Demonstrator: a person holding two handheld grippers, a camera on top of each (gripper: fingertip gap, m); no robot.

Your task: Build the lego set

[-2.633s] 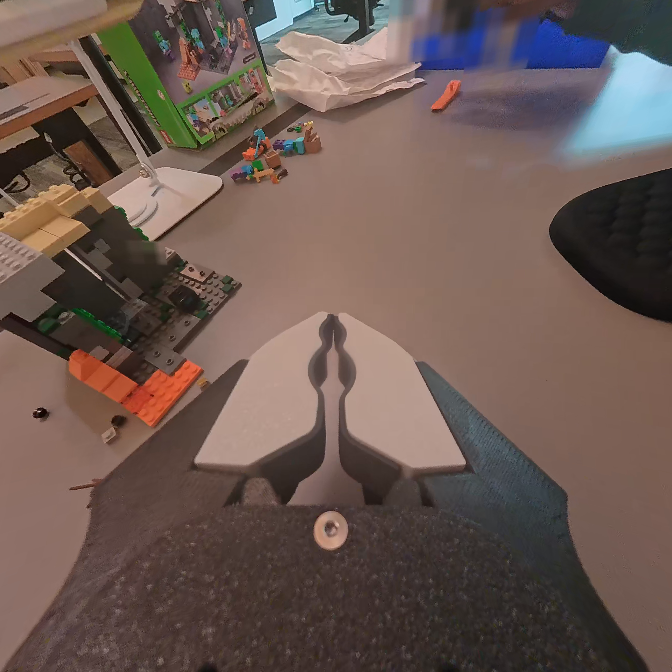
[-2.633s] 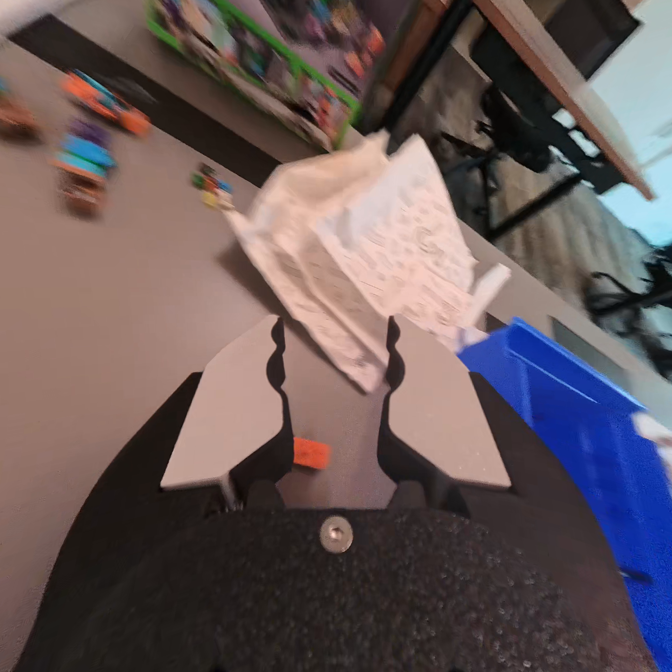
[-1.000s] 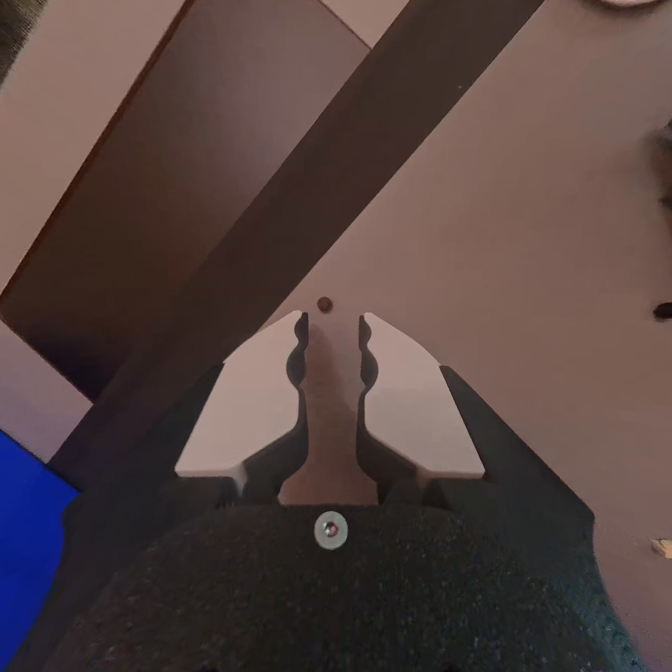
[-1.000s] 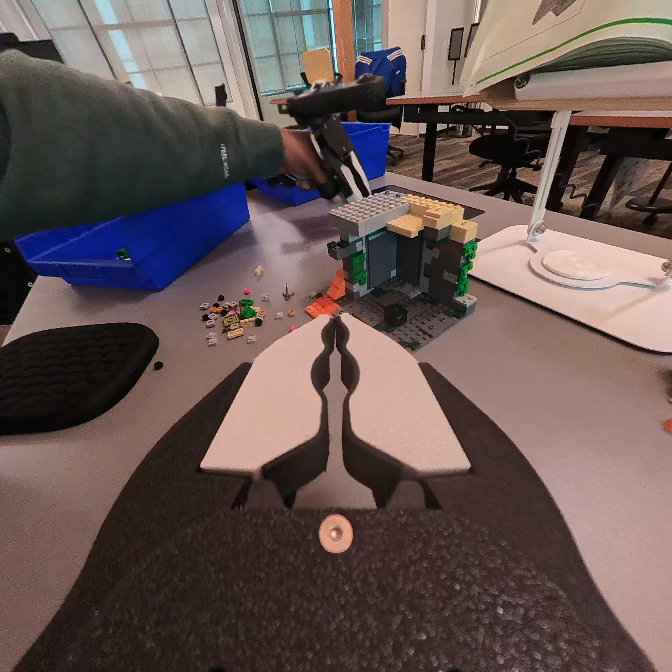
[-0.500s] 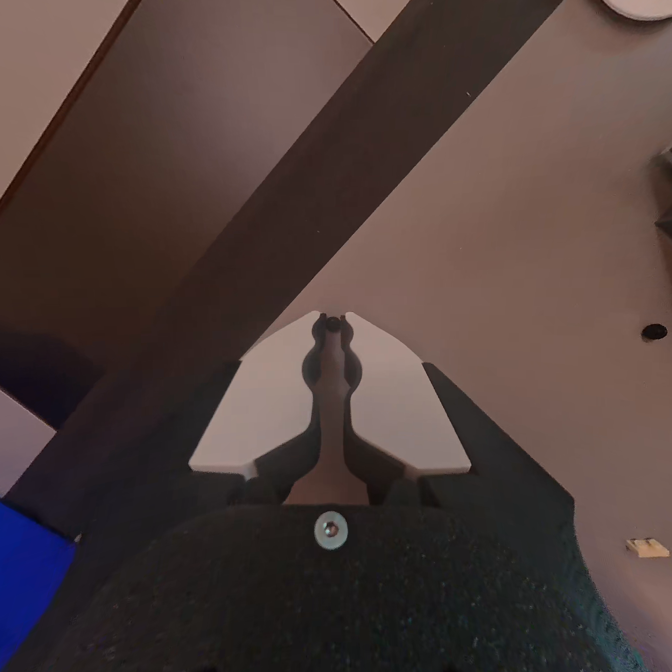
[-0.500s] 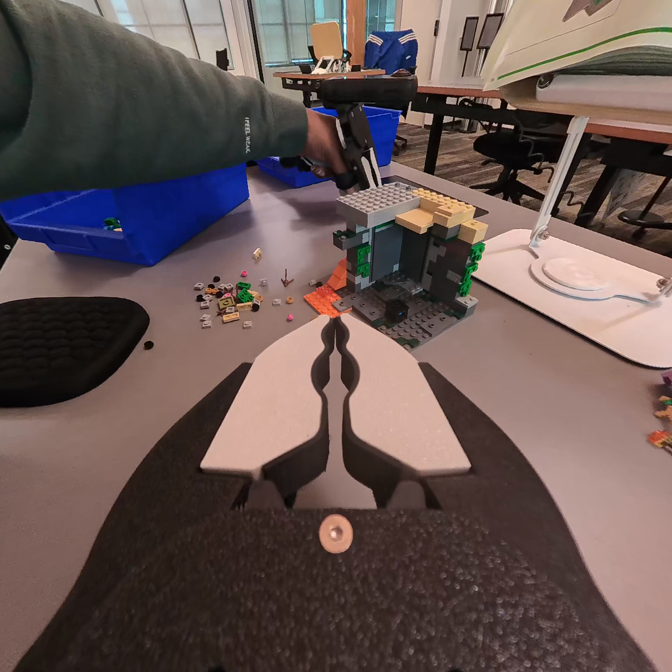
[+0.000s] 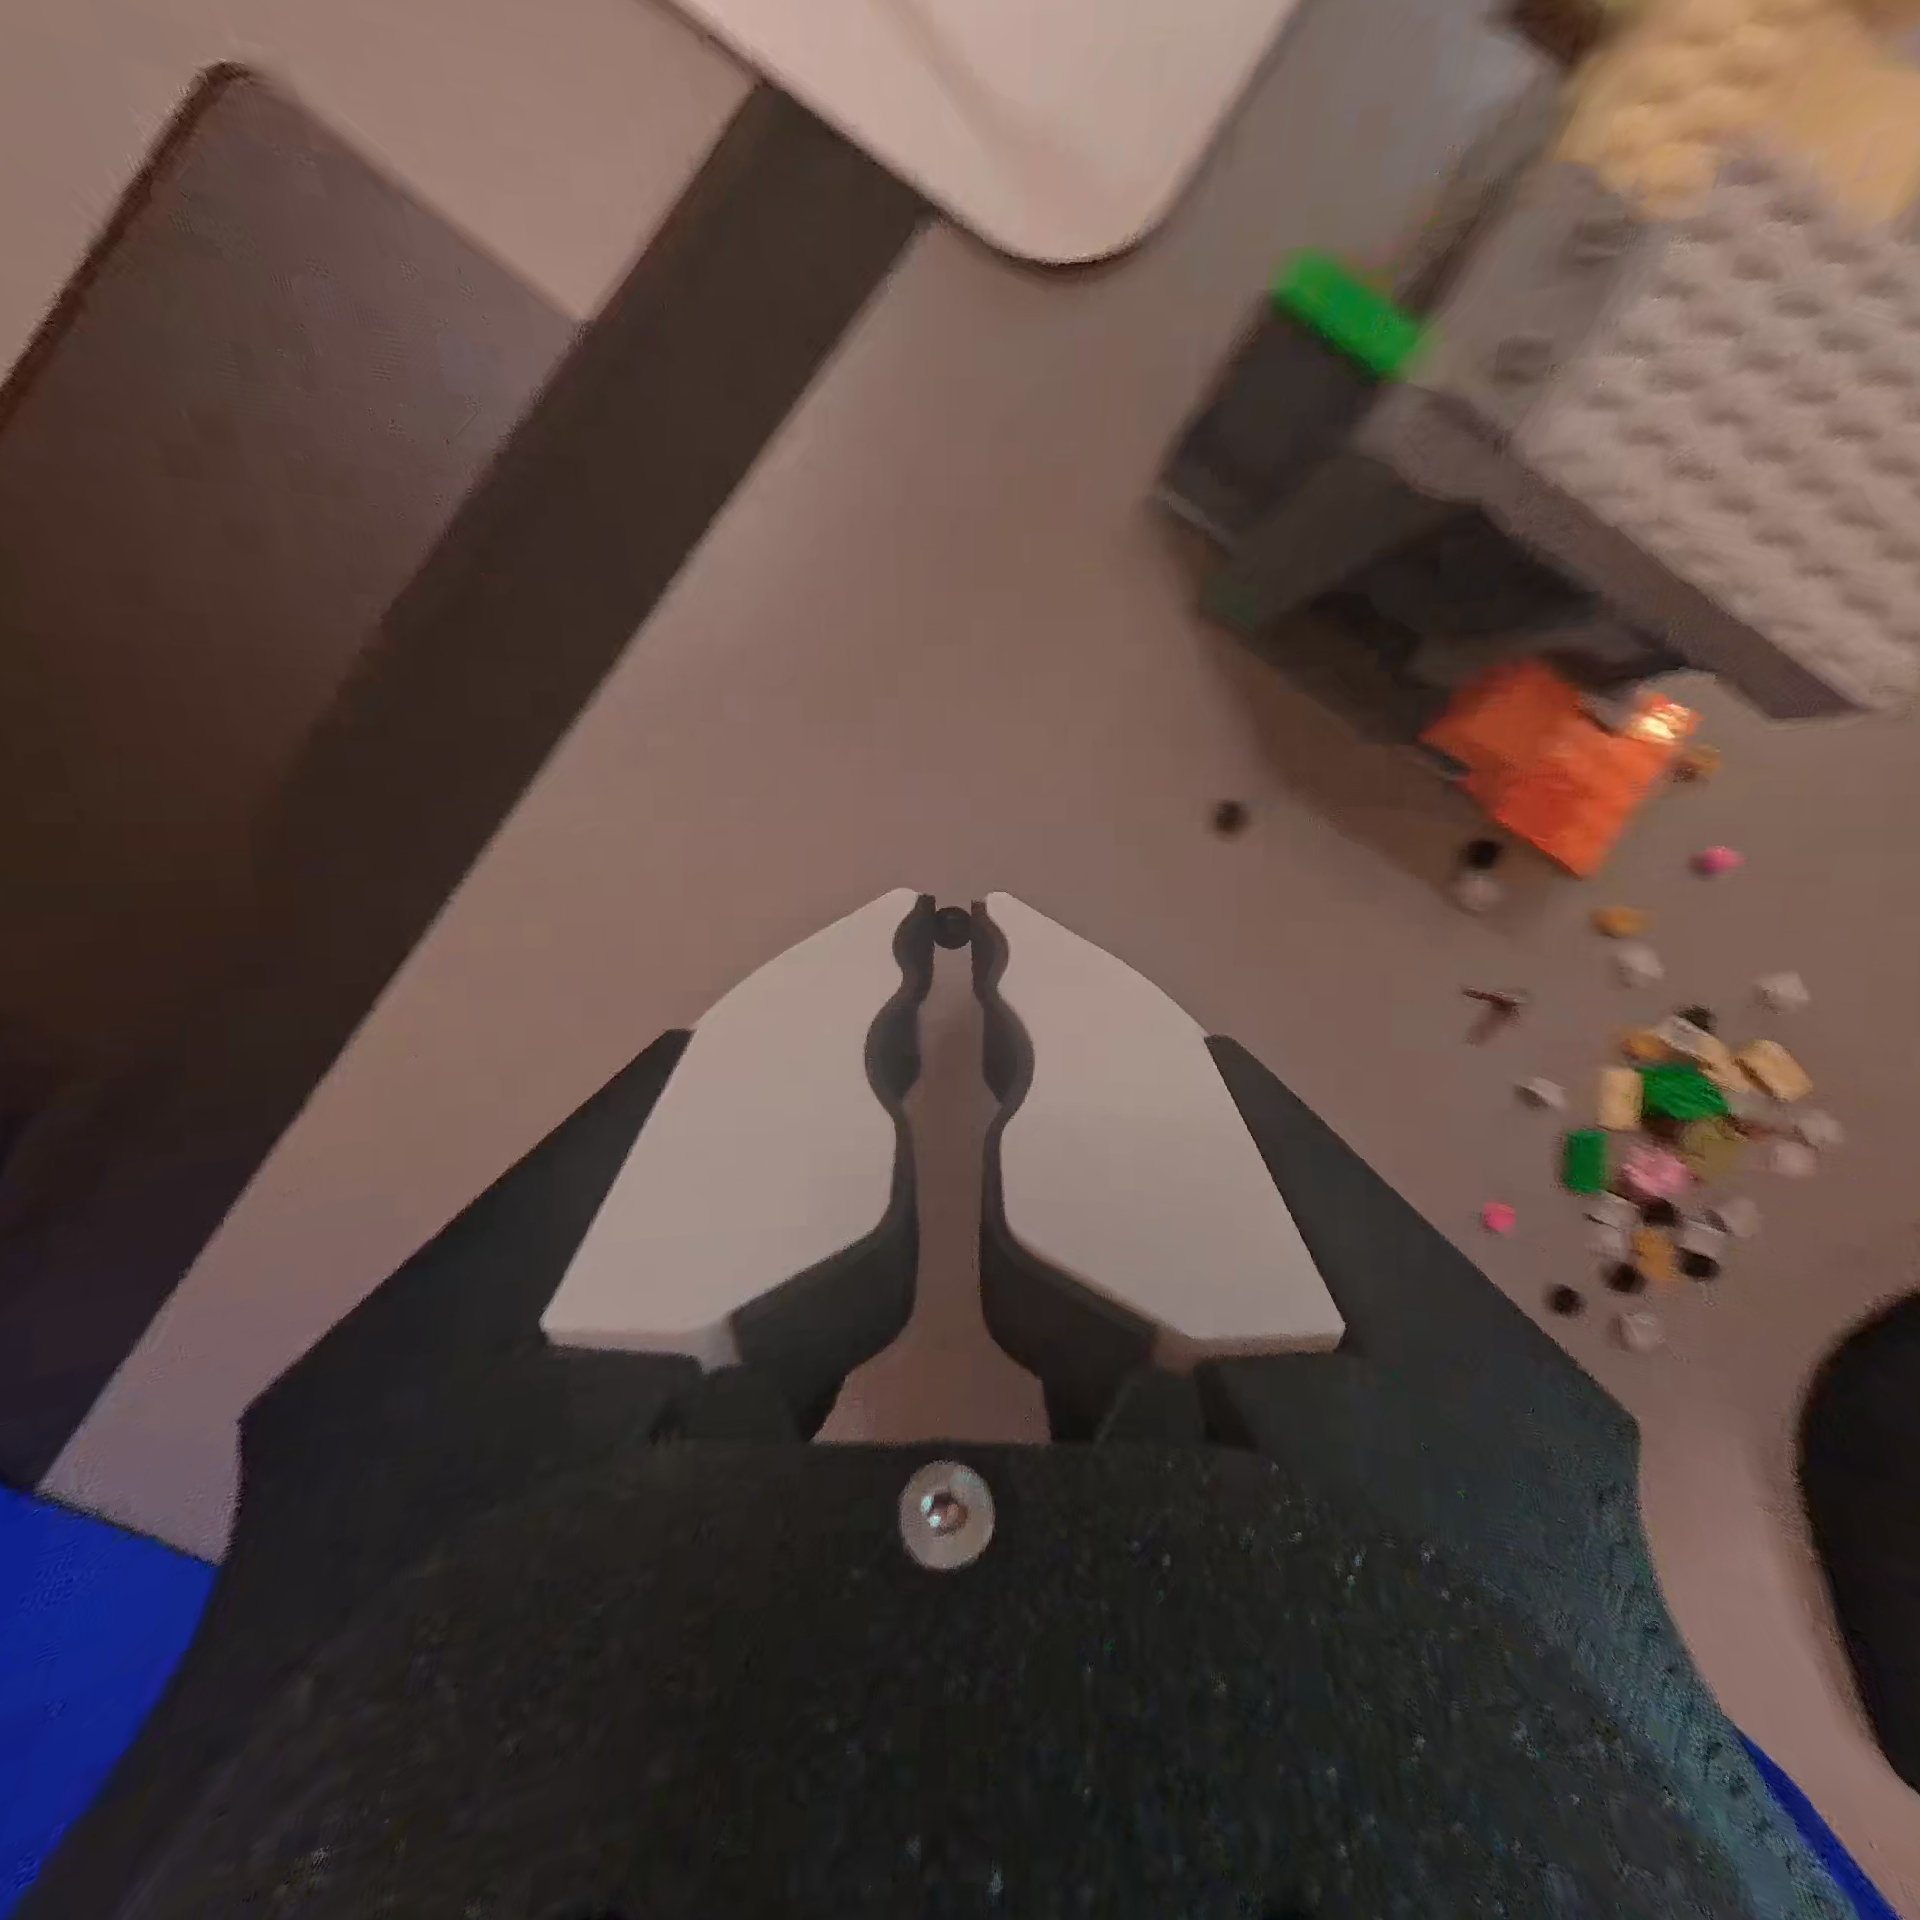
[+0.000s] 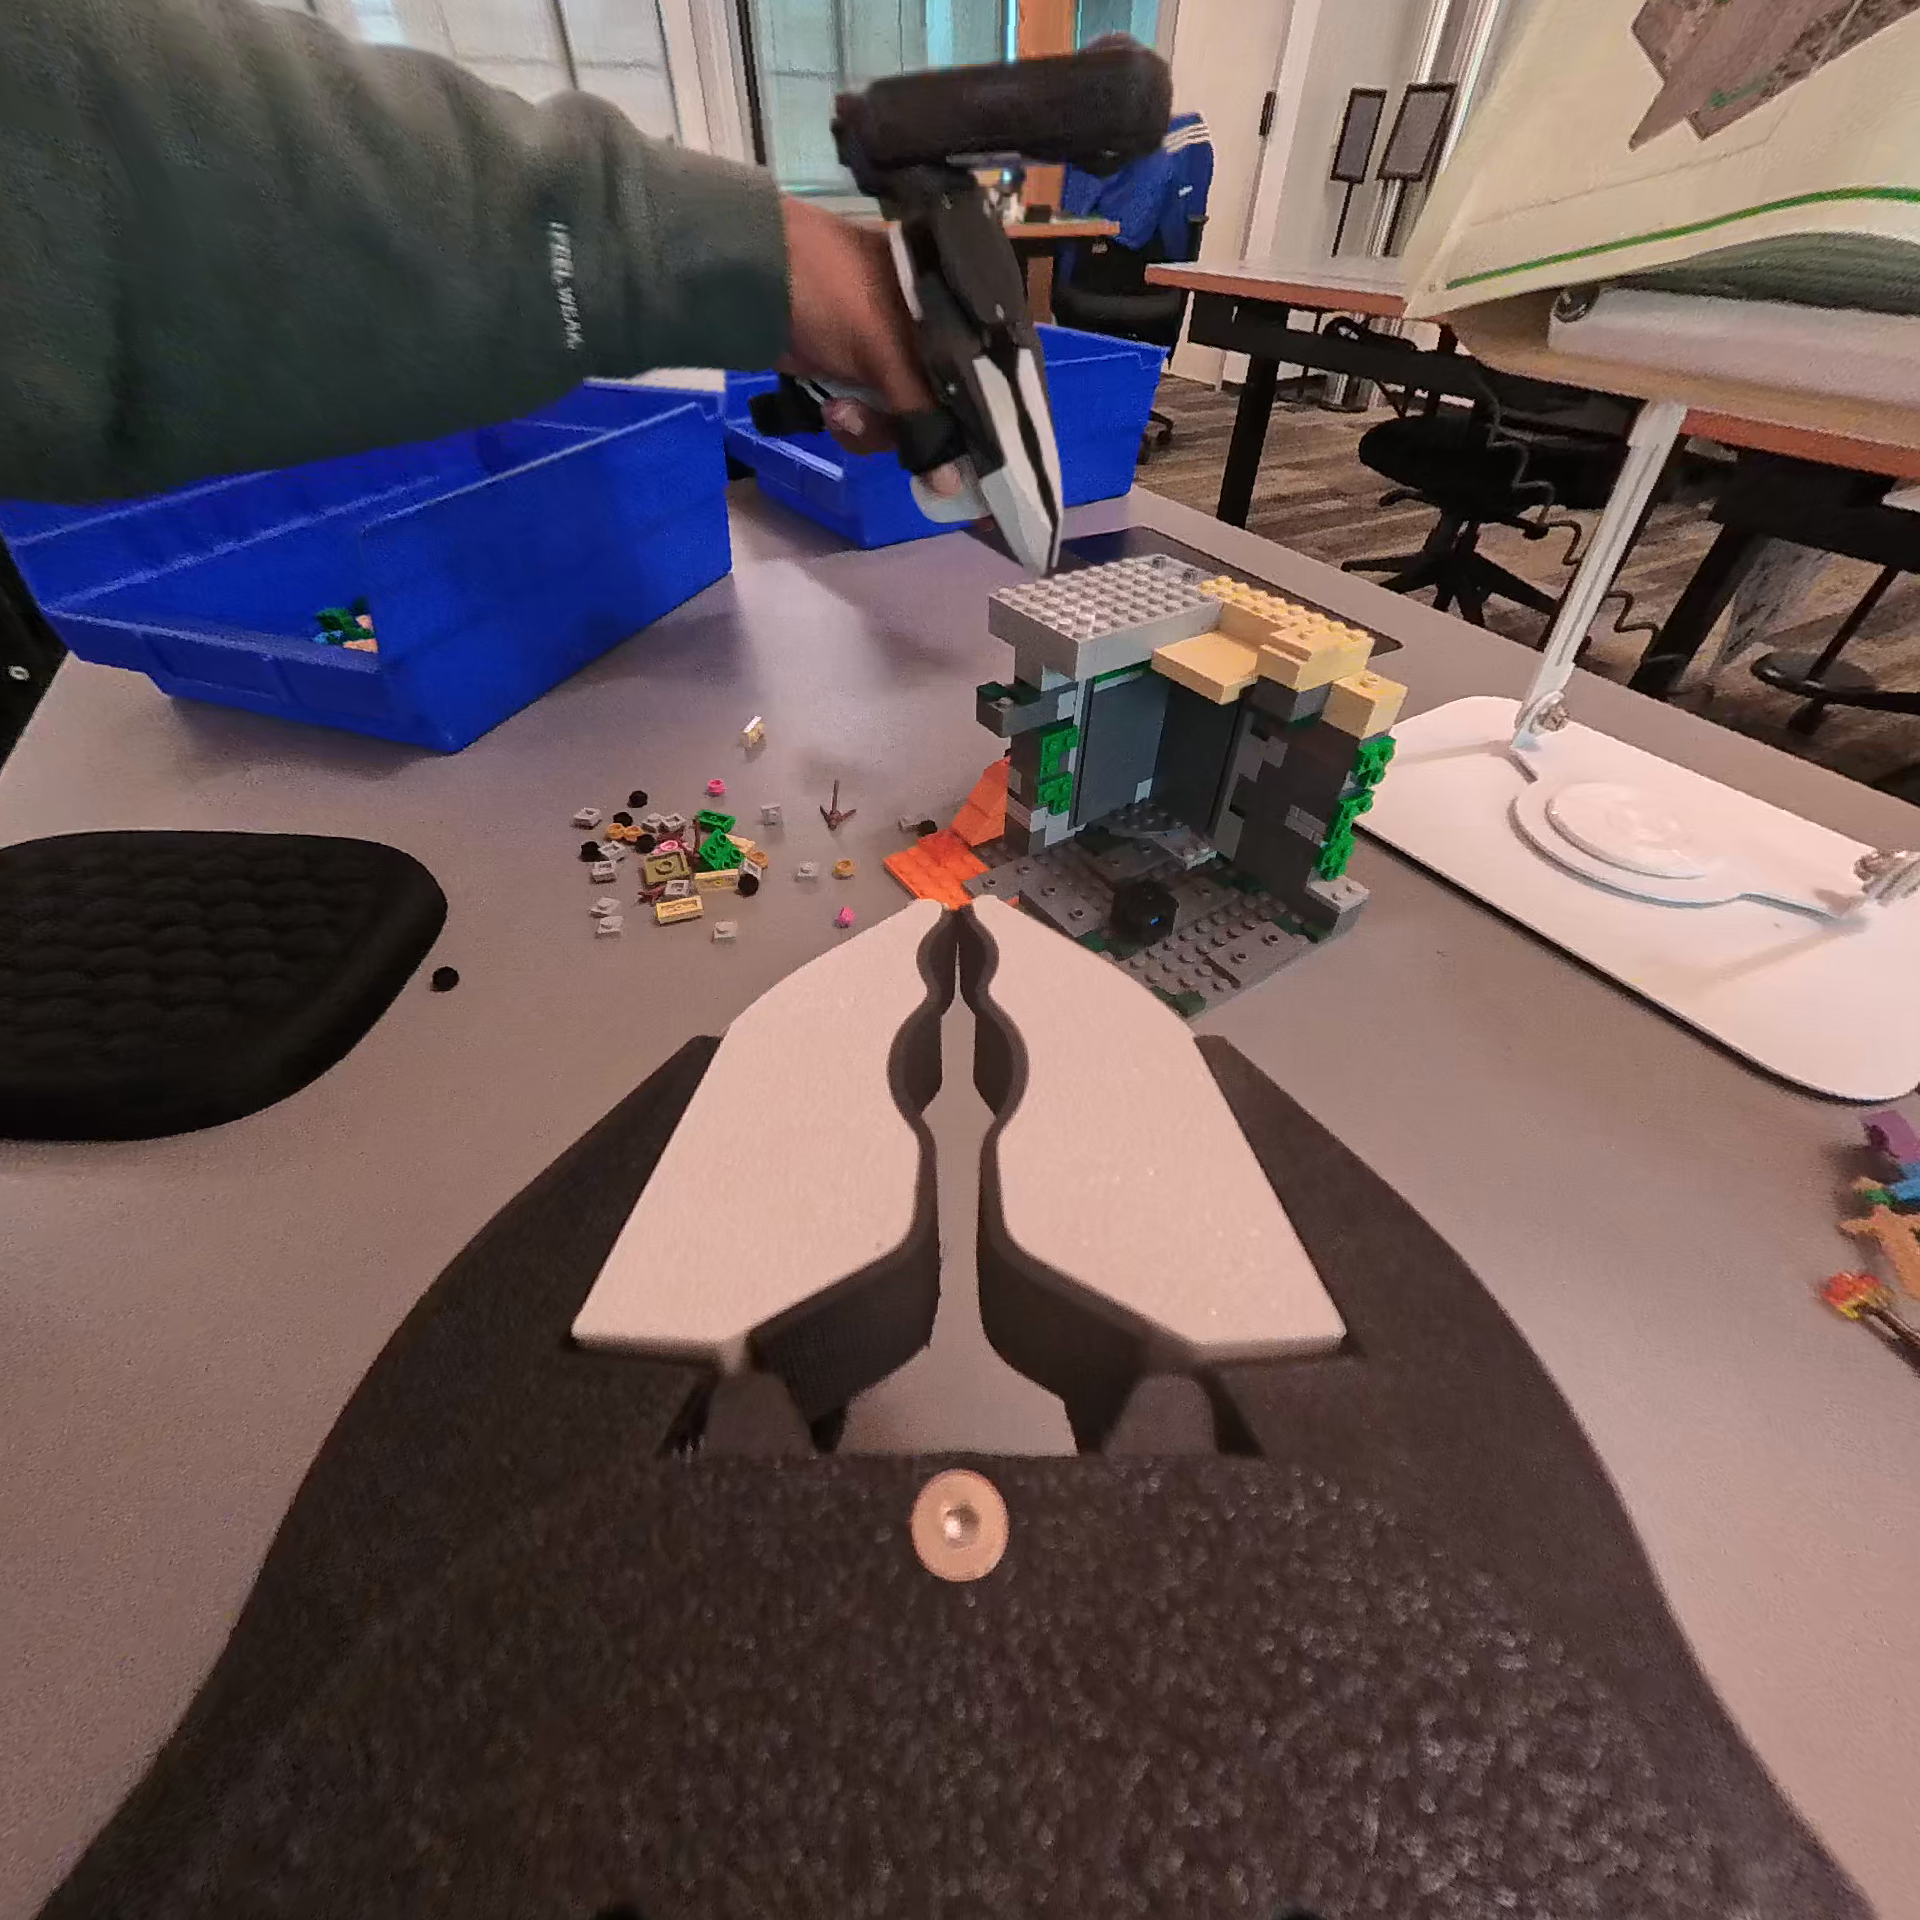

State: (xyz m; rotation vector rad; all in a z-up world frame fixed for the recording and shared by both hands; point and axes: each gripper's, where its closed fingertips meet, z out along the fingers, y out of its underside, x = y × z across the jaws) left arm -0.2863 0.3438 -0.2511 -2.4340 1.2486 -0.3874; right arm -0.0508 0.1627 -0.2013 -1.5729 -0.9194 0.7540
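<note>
Grey bench (image 7: 790,644) fills the left wrist view, where the left tongs (image 7: 948,925) are seen pinching a small round black stud (image 7: 950,928) between their tips, above the surface; a blurred grey brick-built model (image 7: 1621,436) and scattered small loose bricks (image 7: 1673,1132) lie to the right. In the right wrist view, the right tongs (image 8: 957,909) are pressed together with nothing between them, low over the bench just before the model's orange plate (image 8: 935,864); blue plastic bins (image 8: 436,582) stand behind.
</note>
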